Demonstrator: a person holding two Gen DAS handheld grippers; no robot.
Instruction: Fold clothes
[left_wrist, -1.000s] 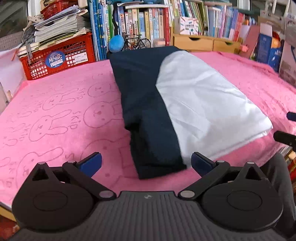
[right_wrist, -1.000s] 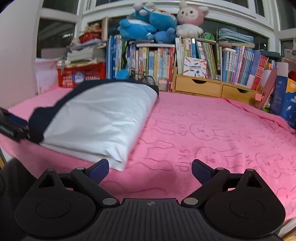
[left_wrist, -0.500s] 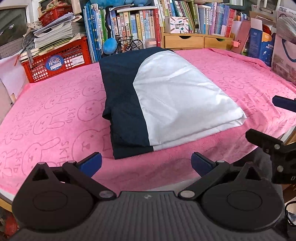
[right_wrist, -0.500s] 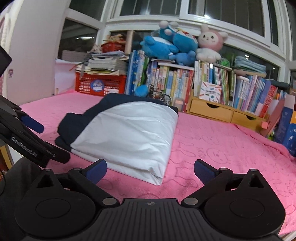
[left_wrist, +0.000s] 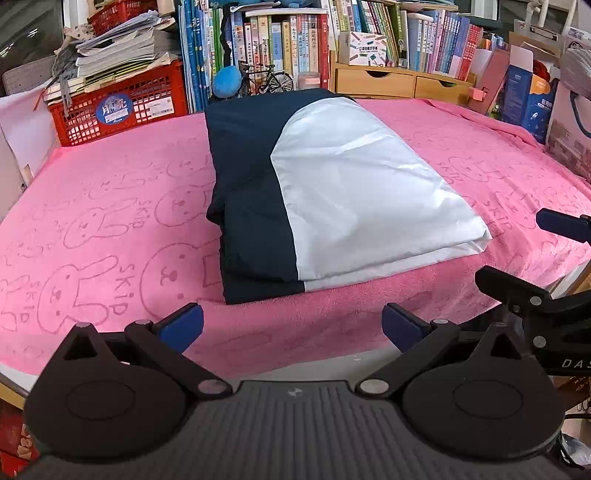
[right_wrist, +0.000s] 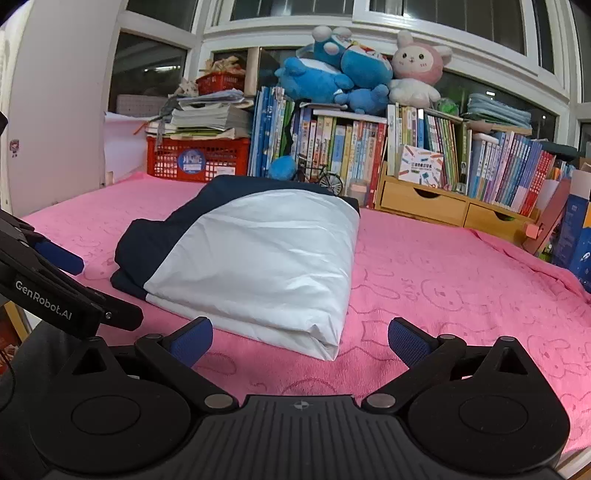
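A folded navy and white garment (left_wrist: 325, 192) lies in a neat bundle on the pink bunny-print towel (left_wrist: 103, 221); it also shows in the right wrist view (right_wrist: 258, 258). My left gripper (left_wrist: 291, 326) is open and empty, held back past the towel's near edge, apart from the garment. My right gripper (right_wrist: 299, 341) is open and empty, just short of the garment's white corner. The right gripper shows at the right edge of the left wrist view (left_wrist: 532, 258). The left gripper shows at the left of the right wrist view (right_wrist: 55, 280).
A red crate (left_wrist: 122, 103) with stacked papers stands at the back left. A row of books (left_wrist: 266, 40), a toy bicycle (left_wrist: 273, 79) and wooden drawers (left_wrist: 399, 79) line the back. Boxes (left_wrist: 528, 96) stand at the right. Plush toys (right_wrist: 354, 70) sit on the books.
Both grippers have pulled back from the garment toward the near edge of the table. The garment lies still and folded. Both stay open.
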